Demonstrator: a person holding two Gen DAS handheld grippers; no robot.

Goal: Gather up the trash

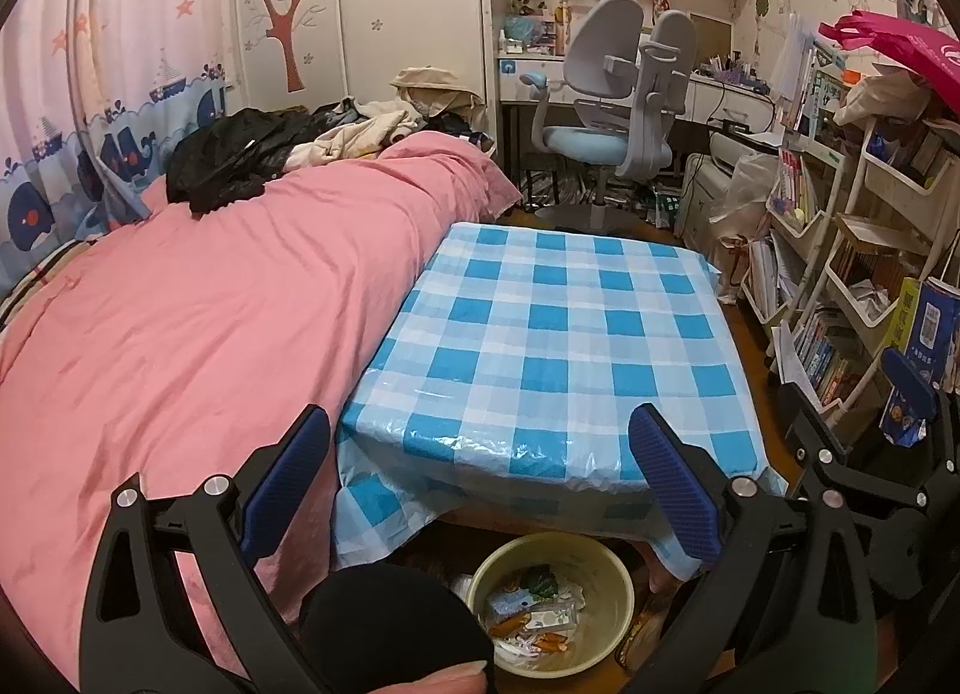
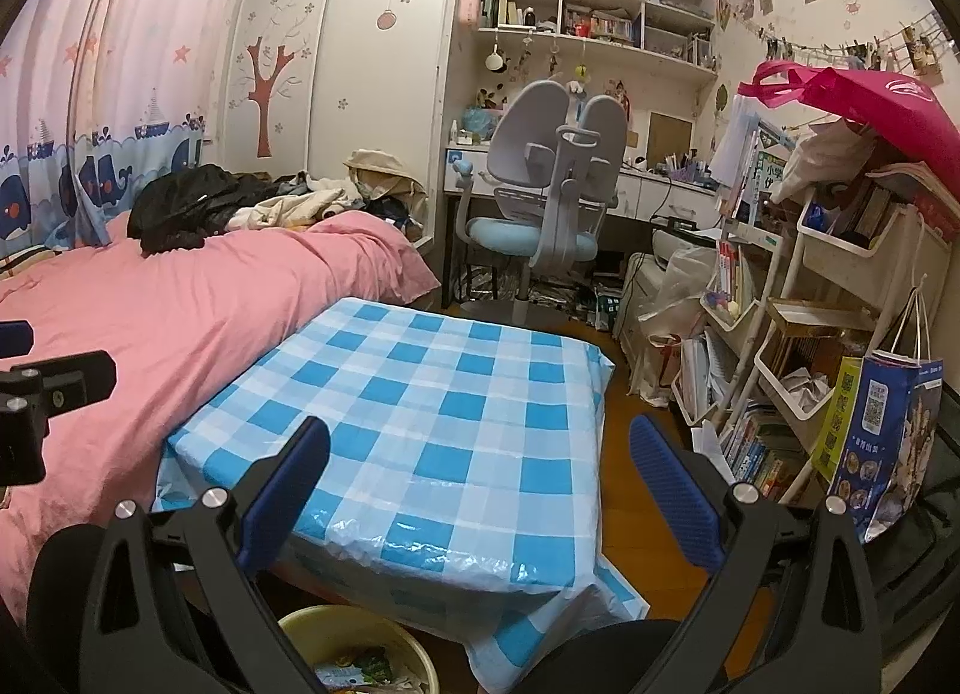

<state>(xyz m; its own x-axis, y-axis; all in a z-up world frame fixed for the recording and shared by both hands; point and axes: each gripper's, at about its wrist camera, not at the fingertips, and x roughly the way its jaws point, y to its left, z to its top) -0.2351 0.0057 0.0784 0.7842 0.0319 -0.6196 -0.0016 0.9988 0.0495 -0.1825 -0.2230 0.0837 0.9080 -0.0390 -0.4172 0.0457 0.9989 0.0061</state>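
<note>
Left gripper (image 1: 480,478) fingers apart, empty, trash bin (image 1: 552,604) below between them, right gripper (image 2: 480,484) fingers apart over checkered counter (image 2: 420,394)

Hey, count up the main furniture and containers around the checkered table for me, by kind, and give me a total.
Table with blue checkered cloth: 1
Bed with pink cover: 1
Desk chair: 1
Yellow trash bin, holding wrappers: 1
Total: 4
</note>
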